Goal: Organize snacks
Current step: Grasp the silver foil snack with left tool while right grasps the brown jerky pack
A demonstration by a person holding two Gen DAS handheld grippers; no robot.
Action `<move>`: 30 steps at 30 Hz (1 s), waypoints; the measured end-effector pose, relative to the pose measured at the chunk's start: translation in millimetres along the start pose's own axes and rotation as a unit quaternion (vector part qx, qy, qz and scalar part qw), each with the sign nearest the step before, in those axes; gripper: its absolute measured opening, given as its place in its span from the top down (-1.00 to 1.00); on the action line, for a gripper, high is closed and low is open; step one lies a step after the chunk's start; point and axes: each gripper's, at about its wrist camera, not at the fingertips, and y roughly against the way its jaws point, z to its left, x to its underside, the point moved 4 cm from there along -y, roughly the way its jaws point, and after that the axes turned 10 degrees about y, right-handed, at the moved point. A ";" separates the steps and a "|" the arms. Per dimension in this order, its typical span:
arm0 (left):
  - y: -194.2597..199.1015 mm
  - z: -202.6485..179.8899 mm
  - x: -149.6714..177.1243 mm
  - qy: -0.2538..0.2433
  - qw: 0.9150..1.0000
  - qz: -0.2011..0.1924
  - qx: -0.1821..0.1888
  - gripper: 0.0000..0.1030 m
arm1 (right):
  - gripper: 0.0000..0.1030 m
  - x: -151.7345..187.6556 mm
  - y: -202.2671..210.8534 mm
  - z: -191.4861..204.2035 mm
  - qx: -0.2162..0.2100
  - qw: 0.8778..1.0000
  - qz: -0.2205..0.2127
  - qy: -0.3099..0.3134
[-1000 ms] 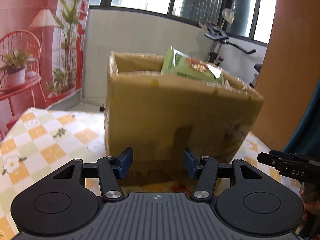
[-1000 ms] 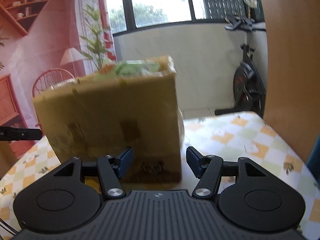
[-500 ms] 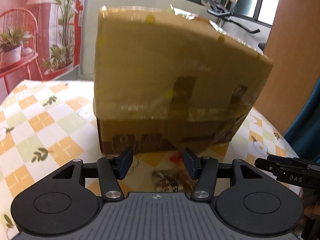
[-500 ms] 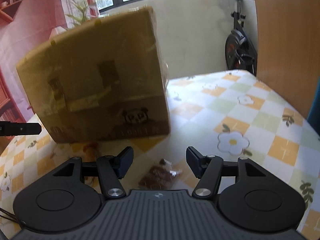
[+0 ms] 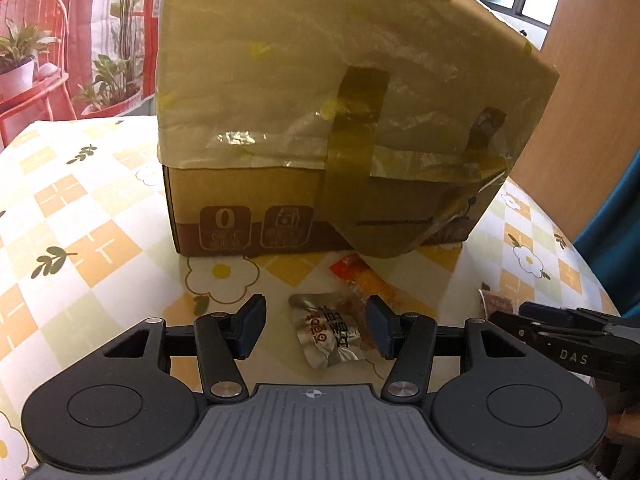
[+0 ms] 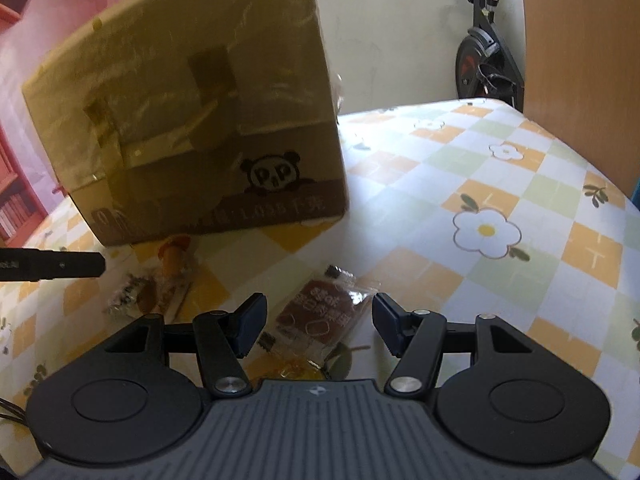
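Observation:
A taped cardboard box (image 5: 320,120) stands on the table; it also shows in the right wrist view (image 6: 192,120). My left gripper (image 5: 316,328) is open, low over a silver snack packet (image 5: 328,332) that lies between its fingers, with an orange-red packet (image 5: 356,272) just beyond. My right gripper (image 6: 318,328) is open over a brown snack packet (image 6: 320,316) lying between its fingers. The silver and orange packets (image 6: 152,284) lie to its left.
The table has a flowered checked cloth (image 6: 488,232). The right gripper's tip (image 5: 560,336) shows at the right of the left wrist view, the left gripper's tip (image 6: 52,266) at the left of the right wrist view. An exercise bike (image 6: 484,56) and a wooden panel (image 6: 580,60) stand behind.
Both grippers have dropped from box-top height down to the tabletop and pulled back. The snack packets in front of the box now lie between the open fingers.

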 end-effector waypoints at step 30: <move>-31.8 -22.5 17.6 -0.017 0.999 0.027 -0.036 -0.12 | 0.06 6.7 -11.3 11.9 0.016 0.997 -0.029 0.065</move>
